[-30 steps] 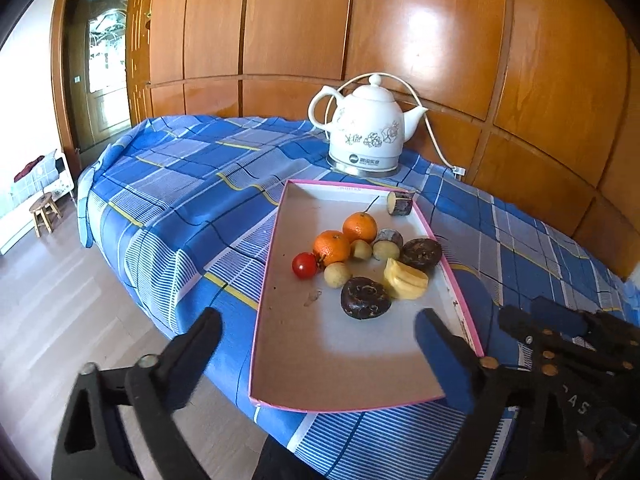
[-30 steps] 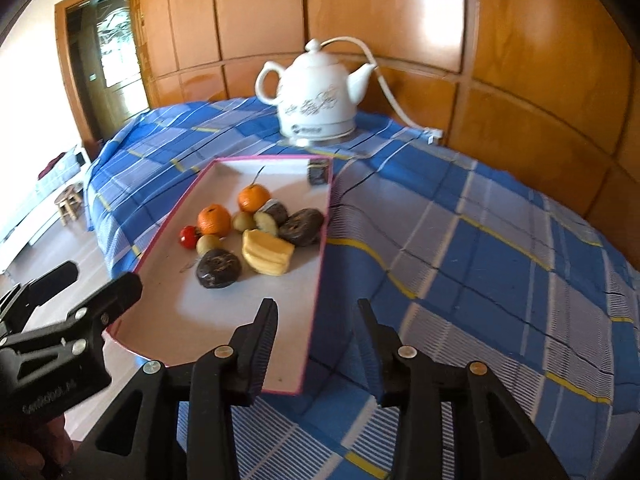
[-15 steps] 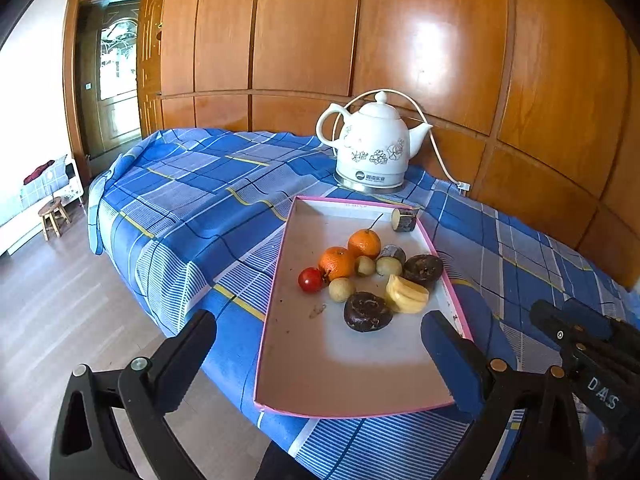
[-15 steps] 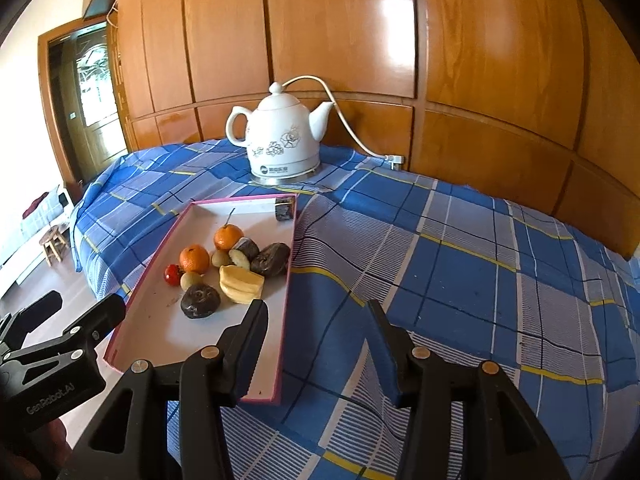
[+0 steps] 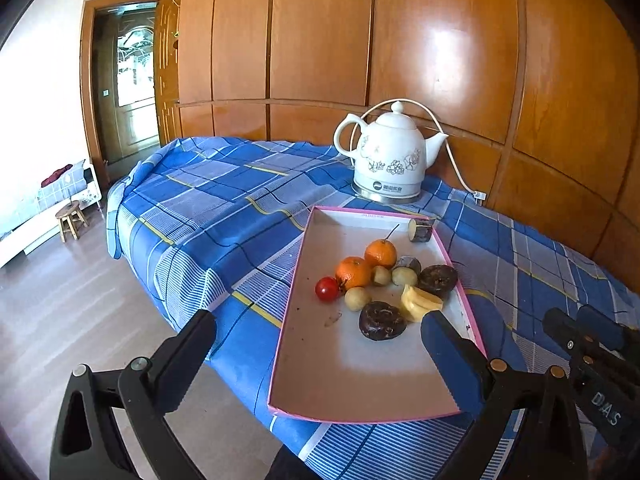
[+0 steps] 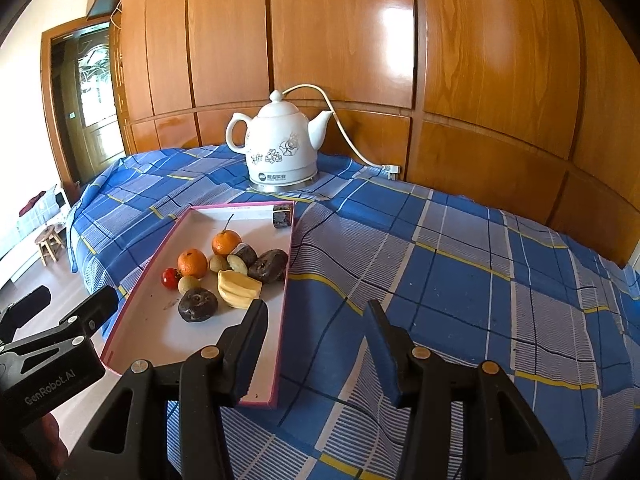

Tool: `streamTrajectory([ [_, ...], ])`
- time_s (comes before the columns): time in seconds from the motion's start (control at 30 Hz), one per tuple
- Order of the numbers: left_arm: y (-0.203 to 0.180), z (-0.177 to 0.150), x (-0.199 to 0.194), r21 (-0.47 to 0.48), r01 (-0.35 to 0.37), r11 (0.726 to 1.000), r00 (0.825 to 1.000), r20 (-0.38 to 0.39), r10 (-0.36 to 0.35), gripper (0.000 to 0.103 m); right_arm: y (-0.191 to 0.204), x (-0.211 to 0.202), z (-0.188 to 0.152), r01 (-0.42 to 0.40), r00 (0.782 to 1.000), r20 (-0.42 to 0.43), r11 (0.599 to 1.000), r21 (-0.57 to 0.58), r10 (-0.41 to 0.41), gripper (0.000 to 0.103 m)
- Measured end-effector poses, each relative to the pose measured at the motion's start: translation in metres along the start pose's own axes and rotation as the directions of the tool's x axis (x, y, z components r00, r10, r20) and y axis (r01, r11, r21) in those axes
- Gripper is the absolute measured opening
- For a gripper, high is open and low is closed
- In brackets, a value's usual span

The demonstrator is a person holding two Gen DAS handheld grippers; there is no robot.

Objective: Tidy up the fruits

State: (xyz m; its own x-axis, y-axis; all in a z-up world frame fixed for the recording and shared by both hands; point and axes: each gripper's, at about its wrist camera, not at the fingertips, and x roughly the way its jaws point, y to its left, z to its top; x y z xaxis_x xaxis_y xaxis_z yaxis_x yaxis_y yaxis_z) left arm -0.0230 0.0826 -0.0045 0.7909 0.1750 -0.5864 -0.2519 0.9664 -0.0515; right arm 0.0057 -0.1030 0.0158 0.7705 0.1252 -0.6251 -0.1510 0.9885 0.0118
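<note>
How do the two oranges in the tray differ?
The far orange carries a long thin dark stem sticking up; the near orange shows none. The far orange sits deeper in the tray, toward the kettle; the near orange sits right beside the red tomato. Both are round, orange, about the same size, lying loose in the fruit cluster, with neither gripper at them.

White lettering reading "GenRobot.AI" stands on the black body of the left gripper (image 6: 52, 364), seen from the right wrist view. The black right gripper (image 5: 600, 396) bears pale letters that look like "DAS". The white floral ceramic electric kettle (image 5: 390, 152) carries a dark oval brand badge, its characters too small to read.
</note>
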Motion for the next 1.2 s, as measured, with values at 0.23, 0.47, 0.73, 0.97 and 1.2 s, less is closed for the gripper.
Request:
streamTrajectory([
  [0.23,0.0,-0.001,-0.001,-0.004,0.008,1.0,1.0,0.002,-0.008,0.103,0.005,0.0,-0.001,-0.012,1.0,-0.003,1.0,-0.013,0.012,0.05],
  [0.47,-0.001,-0.001,-0.001,-0.002,0.011,1.0,1.0,0.0,-0.011,0.103,0.006,0.0,-0.001,-0.016,1.0,-0.005,1.0,-0.015,0.016,0.05],
  [0.73,0.002,-0.002,-0.002,-0.004,0.005,1.0,1.0,0.0,-0.005,0.103,0.01,0.002,-0.003,-0.022,1.0,-0.01,0.999,-0.027,0.022,0.05],
  [0.97,0.002,-0.002,-0.003,-0.001,0.006,1.0,1.0,0.003,-0.006,0.103,0.014,0.001,-0.003,-0.028,1.0,-0.012,0.999,-0.04,0.027,0.05],
  [1.2,0.002,-0.002,-0.003,-0.001,0.006,1.0,1.0,0.003,-0.006,0.103,0.016,0.001,-0.003,-0.029,1.0,-0.012,0.999,-0.043,0.028,0.05],
])
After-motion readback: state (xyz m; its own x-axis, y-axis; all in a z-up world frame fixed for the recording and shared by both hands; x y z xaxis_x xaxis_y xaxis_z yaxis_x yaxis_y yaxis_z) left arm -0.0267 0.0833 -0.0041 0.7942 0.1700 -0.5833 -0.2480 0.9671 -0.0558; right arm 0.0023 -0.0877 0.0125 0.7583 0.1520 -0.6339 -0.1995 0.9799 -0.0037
